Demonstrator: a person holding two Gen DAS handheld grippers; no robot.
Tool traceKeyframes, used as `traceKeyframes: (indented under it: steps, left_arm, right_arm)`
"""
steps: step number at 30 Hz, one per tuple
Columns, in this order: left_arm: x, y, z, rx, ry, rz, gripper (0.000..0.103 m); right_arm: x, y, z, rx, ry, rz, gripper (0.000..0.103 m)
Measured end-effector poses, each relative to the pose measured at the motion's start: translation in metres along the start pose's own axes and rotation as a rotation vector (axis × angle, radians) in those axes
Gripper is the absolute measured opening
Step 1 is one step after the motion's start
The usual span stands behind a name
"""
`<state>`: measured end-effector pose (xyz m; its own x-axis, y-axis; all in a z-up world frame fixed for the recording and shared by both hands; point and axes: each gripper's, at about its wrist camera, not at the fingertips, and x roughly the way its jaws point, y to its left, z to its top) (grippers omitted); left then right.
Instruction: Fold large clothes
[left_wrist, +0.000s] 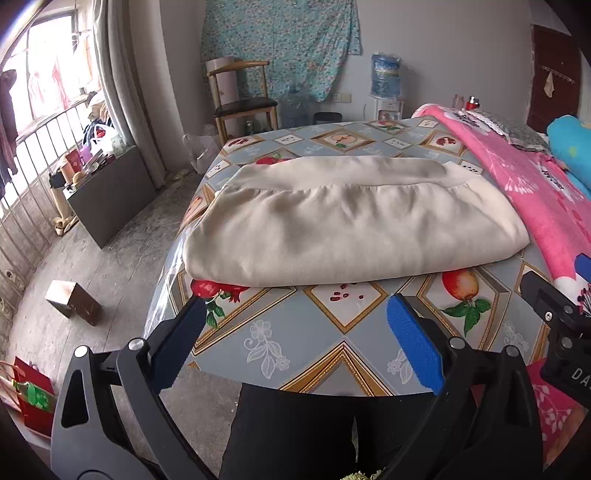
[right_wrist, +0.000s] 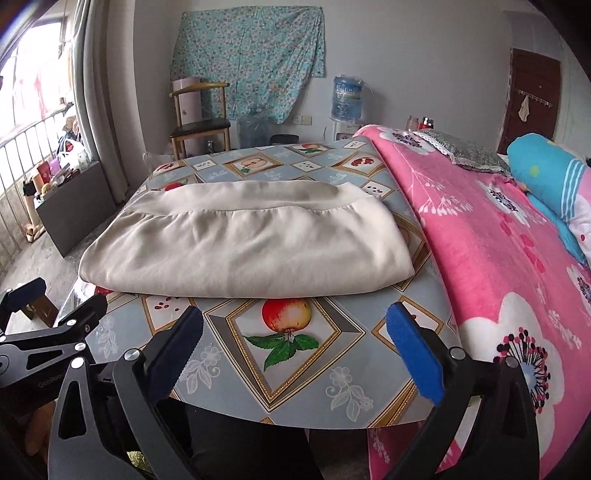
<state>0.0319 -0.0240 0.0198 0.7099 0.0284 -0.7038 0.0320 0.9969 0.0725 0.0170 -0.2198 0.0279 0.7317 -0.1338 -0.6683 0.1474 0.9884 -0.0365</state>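
Note:
A cream garment (left_wrist: 347, 225) lies folded in a flat bundle on the table with the fruit-pattern cloth (left_wrist: 303, 350); it also shows in the right wrist view (right_wrist: 240, 243). My left gripper (left_wrist: 295, 314) is open and empty, above the table's near edge, short of the garment. My right gripper (right_wrist: 295, 325) is open and empty, also short of the garment's near edge. The left gripper's fingers (right_wrist: 85, 314) show at the left of the right wrist view. Part of the right gripper (left_wrist: 554, 314) shows at the right edge of the left wrist view.
A bed with a pink floral blanket (right_wrist: 498, 240) adjoins the table on the right. A wooden chair (left_wrist: 240, 96) and a water dispenser (left_wrist: 384, 77) stand at the back wall. A dark cabinet (left_wrist: 107, 195) and a small box (left_wrist: 74, 301) are on the floor at left.

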Motion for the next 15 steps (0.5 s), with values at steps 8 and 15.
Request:
traceKeyframes:
  steps: [8,15]
  left_arm:
    - [0.013,-0.001,-0.007,-0.022,0.076,-0.008,0.095]
    - [0.021,-0.004,-0.006,-0.029,0.116,-0.02,0.095]
  right_arm:
    - [0.016,-0.006,-0.006,0.05,0.076,0.063,0.097]
    - [0.027,0.001,-0.011,0.018,0.114,0.049,0.097]
